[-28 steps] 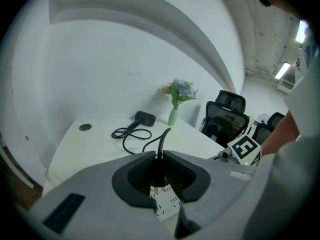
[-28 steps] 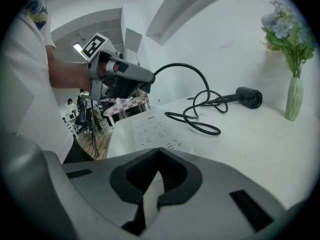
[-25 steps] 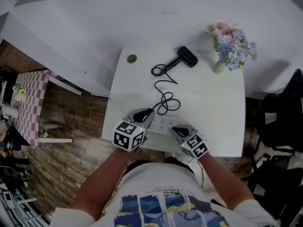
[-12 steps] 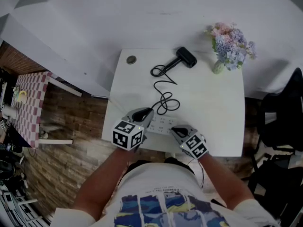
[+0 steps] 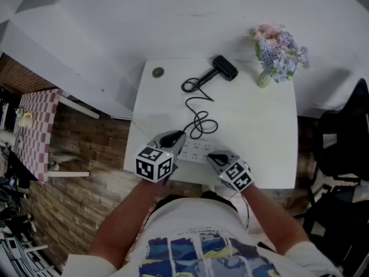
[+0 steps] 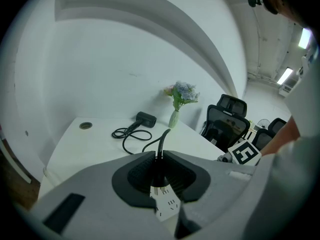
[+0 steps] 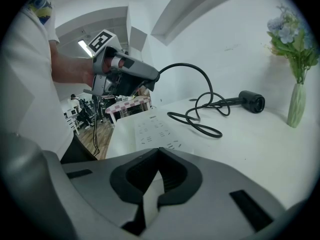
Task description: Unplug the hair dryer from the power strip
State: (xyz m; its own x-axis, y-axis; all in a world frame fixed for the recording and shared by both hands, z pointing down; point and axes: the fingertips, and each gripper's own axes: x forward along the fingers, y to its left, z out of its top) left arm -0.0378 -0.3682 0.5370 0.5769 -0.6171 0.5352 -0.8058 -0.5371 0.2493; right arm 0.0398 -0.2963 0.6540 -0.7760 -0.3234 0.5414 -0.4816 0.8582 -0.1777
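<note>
1. The left gripper (image 5: 173, 137) is closed on the black plug (image 6: 158, 175). Its two fingers pinch the plug body from both sides, and the cord (image 5: 199, 120) rises out between them. Purpose: a grip on the body, not the cord, lets the pull act straight on the plug.
2. The right gripper (image 7: 158, 156) is closed on the near end of the power strip (image 7: 152, 129), with the white edge pinched between its two fingers. Purpose, as judged: to hold the strip on the table (image 5: 259, 126) so it does not lift with the plug.
3. The plug sits at the left end of the strip, directly over its socket face. No view shows whether the pins are seated or already clear.
4. The hair dryer (image 5: 225, 68) lies on its side at the far edge of the table, well apart from both grippers. Its cord runs back in loose loops to the plug, so it looks slack enough not to load the dryer.
5. The vase of flowers (image 5: 277, 53) stands at the far right corner, and the round cap (image 5: 157, 72) sits at the far left corner. Both are away from the cord path.
6. Count:
   - grippers: two
   - hair dryer: one
   - cord: one
   - plug: one
   - power strip: one
   - vase: one
   - round cap: one
7. The strip's remaining sockets that show are empty.
</note>
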